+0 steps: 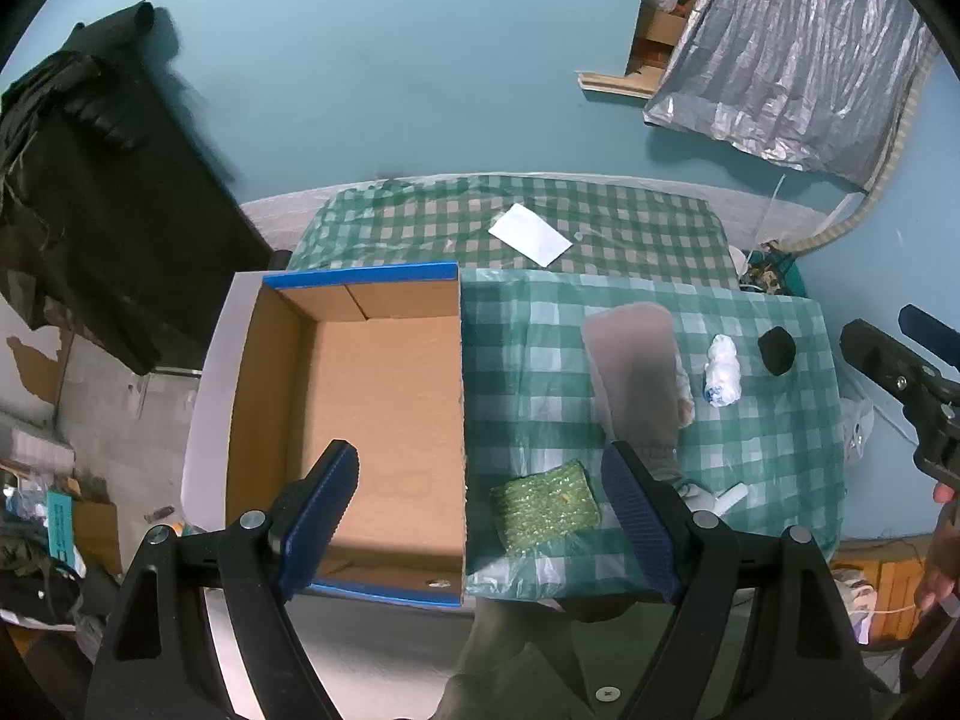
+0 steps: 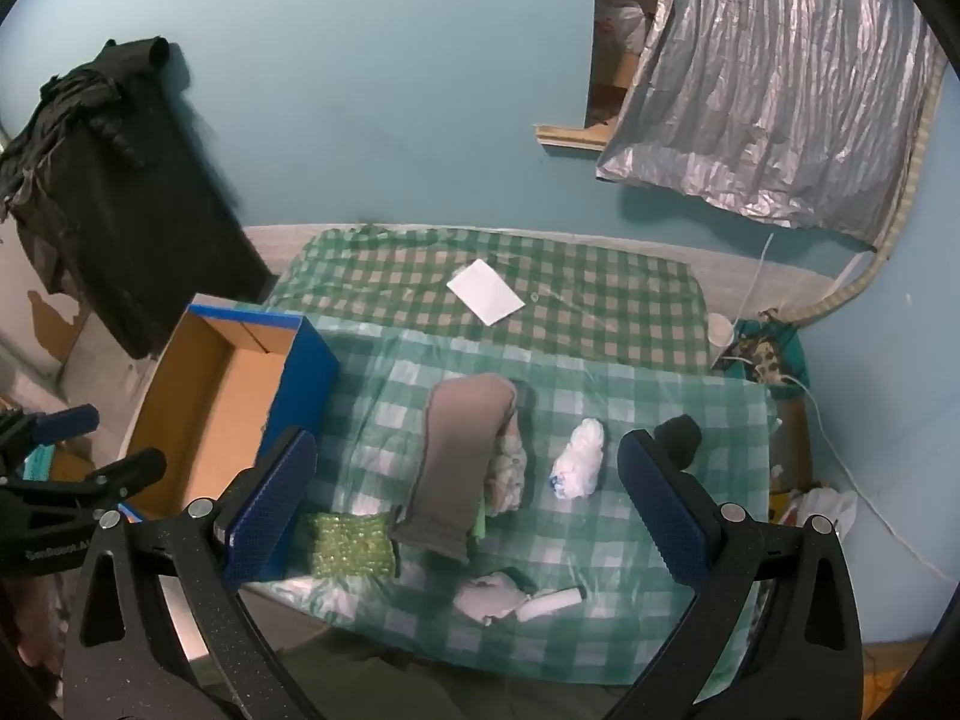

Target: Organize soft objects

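Two grippers hang over a tabletop [image 2: 600, 540] with a green checked cover, both spread wide and holding nothing. The left gripper [image 1: 480, 516] is above the edge of an open cardboard box [image 1: 372, 420] and a green beaded pouch [image 1: 543, 504]. The right gripper [image 2: 468, 510] frames a long grey cloth [image 2: 453, 462], a white bundle [image 2: 579, 459] just right of it, and a black bundle [image 2: 681, 432] further right.

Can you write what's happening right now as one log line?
left gripper: open, empty | right gripper: open, empty | box: empty | green sponge, white sock: on table
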Action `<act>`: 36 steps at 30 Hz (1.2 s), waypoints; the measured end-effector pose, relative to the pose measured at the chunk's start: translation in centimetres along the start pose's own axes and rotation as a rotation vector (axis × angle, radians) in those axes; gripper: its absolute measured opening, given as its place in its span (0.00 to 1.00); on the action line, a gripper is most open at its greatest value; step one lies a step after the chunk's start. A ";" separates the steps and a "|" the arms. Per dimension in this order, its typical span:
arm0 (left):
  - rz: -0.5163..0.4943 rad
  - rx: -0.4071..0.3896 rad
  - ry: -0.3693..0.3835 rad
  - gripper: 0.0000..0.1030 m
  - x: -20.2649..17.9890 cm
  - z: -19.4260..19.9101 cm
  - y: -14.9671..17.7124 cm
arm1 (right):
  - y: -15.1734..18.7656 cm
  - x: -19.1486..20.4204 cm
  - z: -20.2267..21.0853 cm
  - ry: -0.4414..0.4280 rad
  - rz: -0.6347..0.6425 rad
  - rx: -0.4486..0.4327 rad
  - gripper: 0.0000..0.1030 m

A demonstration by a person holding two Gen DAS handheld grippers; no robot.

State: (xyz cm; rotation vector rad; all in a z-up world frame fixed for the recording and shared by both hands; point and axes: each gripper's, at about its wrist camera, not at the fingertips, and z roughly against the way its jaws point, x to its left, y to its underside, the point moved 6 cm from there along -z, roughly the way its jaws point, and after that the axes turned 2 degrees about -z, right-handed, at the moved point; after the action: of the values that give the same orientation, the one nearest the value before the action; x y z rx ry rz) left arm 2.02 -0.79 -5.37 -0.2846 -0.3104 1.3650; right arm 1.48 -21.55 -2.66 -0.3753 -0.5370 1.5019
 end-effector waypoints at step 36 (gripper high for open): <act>-0.021 0.013 -0.001 0.82 -0.8 -0.2 0.9 | 0.2 -0.1 -0.1 0.002 0.002 0.015 0.98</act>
State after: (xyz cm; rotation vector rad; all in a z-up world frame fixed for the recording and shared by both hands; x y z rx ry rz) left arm 1.11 -1.41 -5.93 -0.2690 -0.3042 1.3464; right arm 1.35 -21.61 -2.90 -0.3658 -0.5236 1.5069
